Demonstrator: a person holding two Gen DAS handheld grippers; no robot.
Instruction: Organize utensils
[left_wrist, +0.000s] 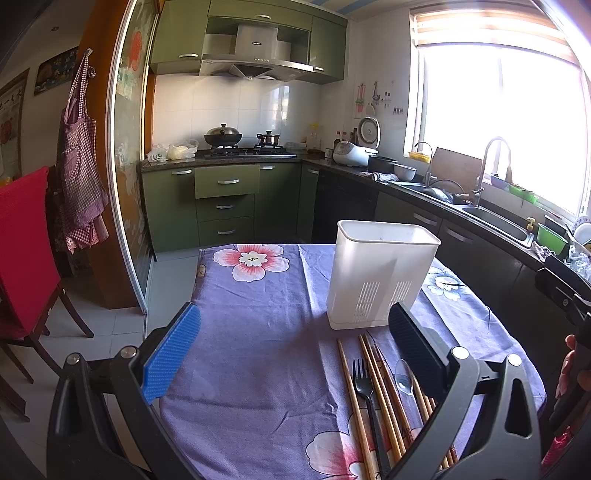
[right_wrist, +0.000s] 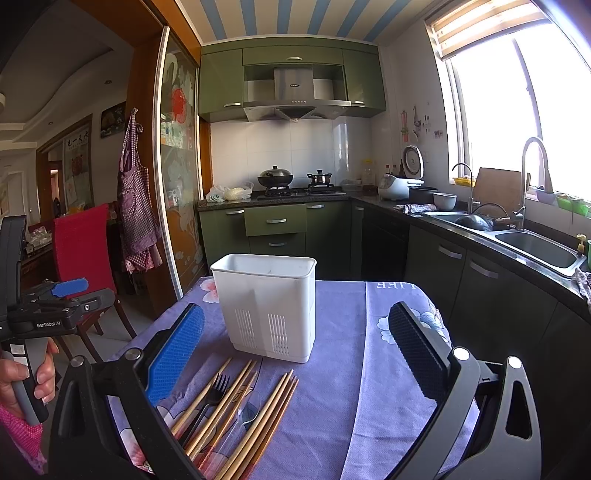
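Both sets of jaws stand wide apart and hold nothing: the left gripper (left_wrist: 293, 345) hovers over the bench (left_wrist: 258, 332) with its blue pad on one side and its black pad on the other, and the right gripper (right_wrist: 295, 347) does the same from a neighbouring angle. Between and just below the jaws lie the utensils, loose on the purple floral tablecloth (right_wrist: 343, 369): several wooden chopsticks (right_wrist: 273, 410) fanned side by side, a black plastic fork (right_wrist: 218, 386) among them, and a clear plastic spoon (left_wrist: 403, 376) lying beside the fork. Just beyond the tips of the chopsticks stands the white utensil holder (right_wrist: 271, 302), upright, slotted near its base, with a divider inside; nothing can be seen in it from either wrist view. A hand (right_wrist: 22, 376) grips the left gripper's handle at the edge of the right wrist view. Behind the bench are green kitchen cabinets (left_wrist: 225, 199), a stove with a lidded wok (left_wrist: 222, 137), and a sink (right_wrist: 535, 247) under a bright window.
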